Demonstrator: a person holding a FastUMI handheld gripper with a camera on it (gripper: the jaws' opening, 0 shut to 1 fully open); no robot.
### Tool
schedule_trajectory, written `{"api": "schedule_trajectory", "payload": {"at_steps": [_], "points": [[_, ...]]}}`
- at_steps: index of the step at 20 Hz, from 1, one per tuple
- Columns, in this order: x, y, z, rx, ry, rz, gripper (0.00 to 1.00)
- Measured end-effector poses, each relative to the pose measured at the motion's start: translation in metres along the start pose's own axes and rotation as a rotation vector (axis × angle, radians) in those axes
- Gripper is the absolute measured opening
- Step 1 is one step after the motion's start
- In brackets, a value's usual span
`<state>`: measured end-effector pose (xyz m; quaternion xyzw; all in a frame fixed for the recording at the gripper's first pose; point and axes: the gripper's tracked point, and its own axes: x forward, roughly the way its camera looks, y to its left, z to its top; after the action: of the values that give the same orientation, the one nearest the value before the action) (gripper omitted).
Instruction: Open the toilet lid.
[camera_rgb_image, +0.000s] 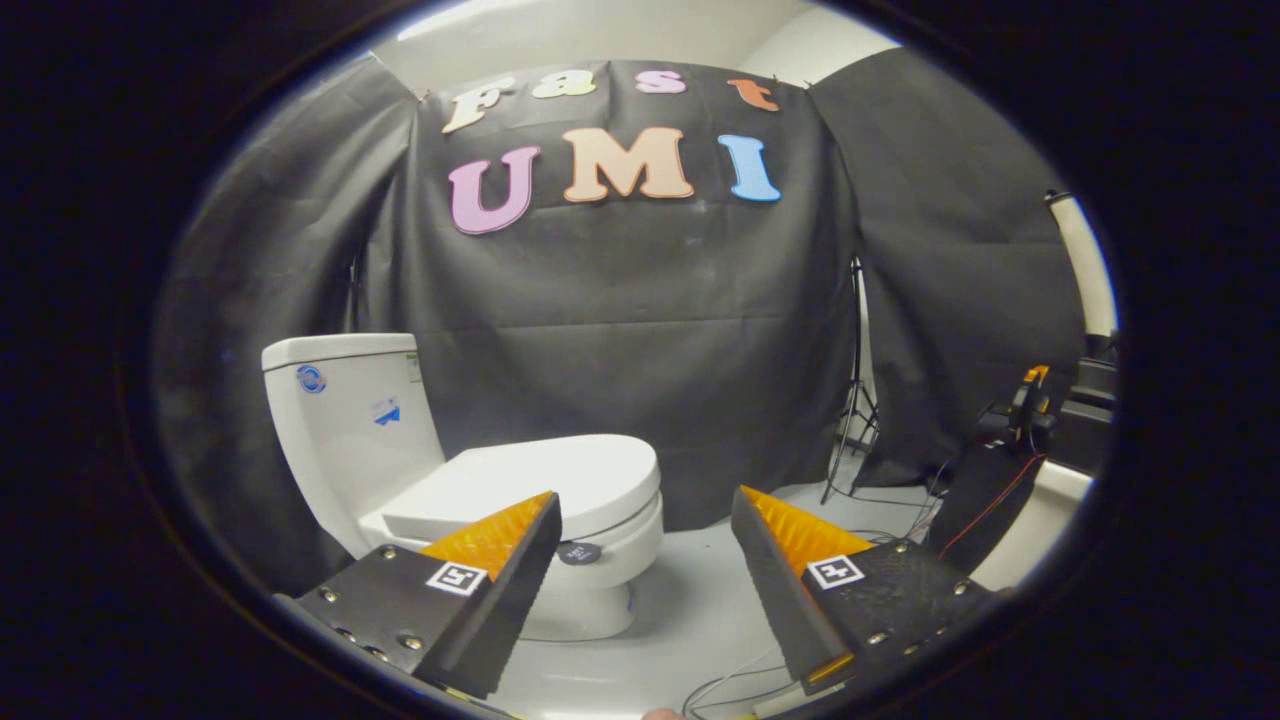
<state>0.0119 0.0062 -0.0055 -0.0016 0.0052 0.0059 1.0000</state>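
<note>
tongs (645, 505) held wide open, the two fingers (500, 570) spread well apart with nothing between them and nothing touching either one. white toilet (450, 480) stands on the pale floor (690, 610) beyond the fingers, against the black cloth wall (640, 330), off toward the left finger's side. toilet lid (540, 480) lies flat down over the seat, closed, its rounded front pointing toward the gap between the fingers; the tip of the left finger overlaps the lid's front edge in the view, but whether it is close to the lid cannot be told. cistern (345, 420) rises behind the lid, upright, with small blue stickers (312, 379) on its face. a small dark tag (578, 553) sits on the front of the bowl just below the seat rim. past the right finger, a light stand's (856, 400) thin legs rest on the floor by the cloth, loose cables (900, 510) trail across the floor near it, and some dark equipment with an orange part (1030, 400) sits farther to that side with a red wire (990, 505) running down from it.
</note>
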Motion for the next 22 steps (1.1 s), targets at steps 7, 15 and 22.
{"api": "schedule_trajectory", "payload": {"at_steps": [7, 15, 22], "points": [[0.017, 0.010, 0.014, -0.001, -0.007, 0.015, 1.00], [0.050, 0.046, -0.005, 0.024, 0.106, 0.045, 1.00], [0.085, 0.063, -0.025, 0.177, 0.264, 0.055, 1.00]]}}
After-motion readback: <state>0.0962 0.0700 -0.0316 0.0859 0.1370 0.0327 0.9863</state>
